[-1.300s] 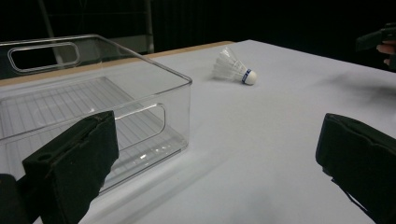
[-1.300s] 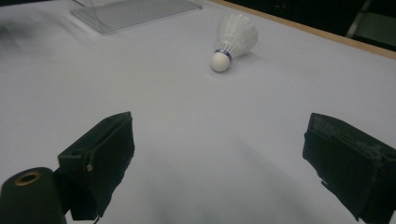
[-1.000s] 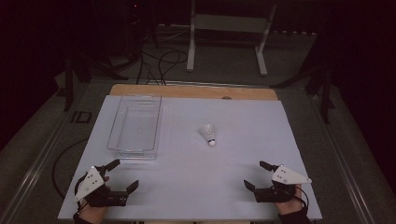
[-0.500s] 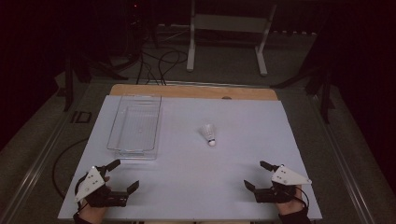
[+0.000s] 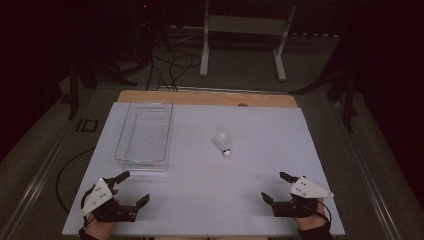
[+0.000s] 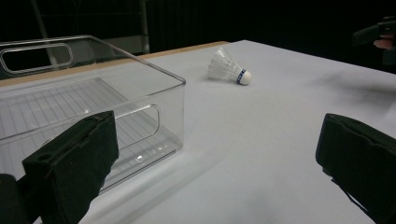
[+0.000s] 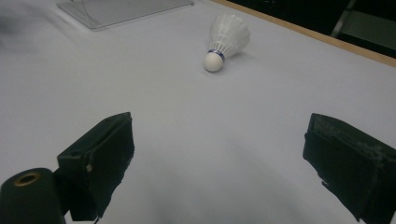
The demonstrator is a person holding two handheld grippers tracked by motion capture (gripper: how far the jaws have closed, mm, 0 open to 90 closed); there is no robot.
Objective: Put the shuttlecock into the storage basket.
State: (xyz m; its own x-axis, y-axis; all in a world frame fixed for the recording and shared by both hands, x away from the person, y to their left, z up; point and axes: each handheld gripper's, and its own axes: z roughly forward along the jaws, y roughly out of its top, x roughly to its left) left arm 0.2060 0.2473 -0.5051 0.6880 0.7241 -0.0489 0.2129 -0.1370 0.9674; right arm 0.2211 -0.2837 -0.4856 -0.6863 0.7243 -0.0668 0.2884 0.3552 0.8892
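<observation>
Two grippers rest at the near edge of the white table [image 5: 200,200] in the high view: the left gripper [image 5: 134,187] at the near left corner, the right gripper [image 5: 276,187] at the near right, each with its jaws spread wide and holding nothing. The shuttlecock [image 5: 223,144] lies on its side near the middle of the table, well apart from both, cork toward the person. A clear plastic bin [image 5: 145,134] stands to its left, apparently empty.

From the left gripper view, the left gripper [image 6: 212,154] has the bin [image 6: 93,107] close on its left, with one jaw overlapping the bin's near wall in the picture. The shuttlecock [image 6: 229,69] lies beyond, skirt pointing toward the bin. Part of the other gripper [image 6: 376,35] is cut off at the upper right edge.

From the right gripper view, the right gripper [image 7: 215,158] looks straight toward the shuttlecock [image 7: 226,39], its cork nearest.

As a judgement: the shuttlecock is light and rounded, so a jaw nudging it may roll it away, and squeezing the skirt could crush the feathers. A careless left sweep might knock the bin. Whether the skirt is feather or plastic is hard to make out.
</observation>
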